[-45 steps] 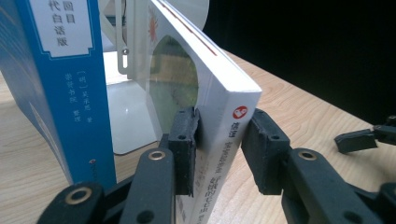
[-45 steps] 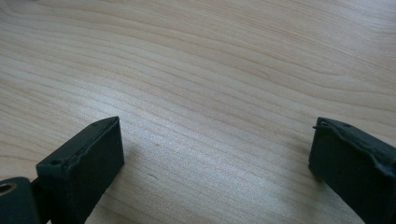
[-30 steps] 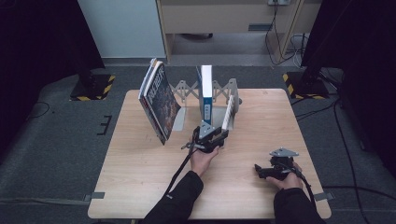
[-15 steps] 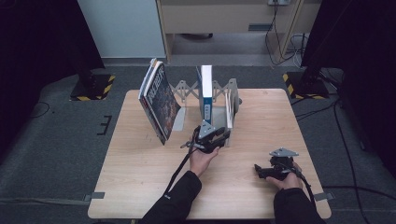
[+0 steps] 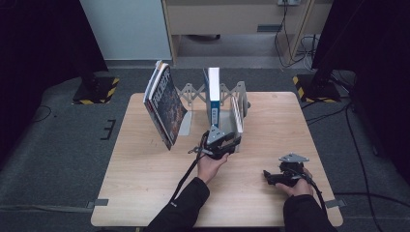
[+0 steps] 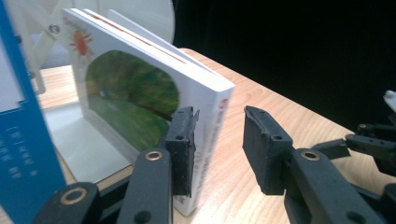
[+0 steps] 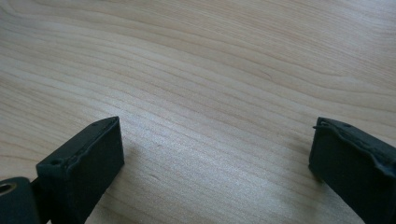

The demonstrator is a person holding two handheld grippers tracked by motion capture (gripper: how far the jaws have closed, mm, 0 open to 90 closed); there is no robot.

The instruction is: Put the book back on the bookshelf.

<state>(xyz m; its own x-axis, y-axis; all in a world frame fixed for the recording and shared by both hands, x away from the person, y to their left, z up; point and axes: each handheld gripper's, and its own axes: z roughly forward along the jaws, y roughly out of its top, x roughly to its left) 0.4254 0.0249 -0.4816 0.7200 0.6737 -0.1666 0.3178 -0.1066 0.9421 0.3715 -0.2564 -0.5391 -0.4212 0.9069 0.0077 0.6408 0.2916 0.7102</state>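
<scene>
A white book with a green picture (image 6: 135, 93) leans at the right end of the metal book rack (image 5: 193, 92); it is also seen from above (image 5: 237, 113). My left gripper (image 6: 217, 149) straddles its lower spine corner. Its jaws have just been opening: the left pad (image 6: 182, 149) lies by the cover, and the right pad (image 6: 266, 154) stands off the spine. From above, the left gripper (image 5: 231, 140) sits just in front of the rack. A blue book (image 5: 213, 96) stands upright in the rack. My right gripper (image 7: 215, 158) rests open on bare wood, low on the table (image 5: 270, 178).
Two dark-covered books (image 5: 164, 104) lean against the rack's left end. The blue book (image 6: 18, 140) stands close on the left of my left gripper. The wooden table (image 5: 145, 183) ends near the person's arms. Black stands and cables lie on the floor around it.
</scene>
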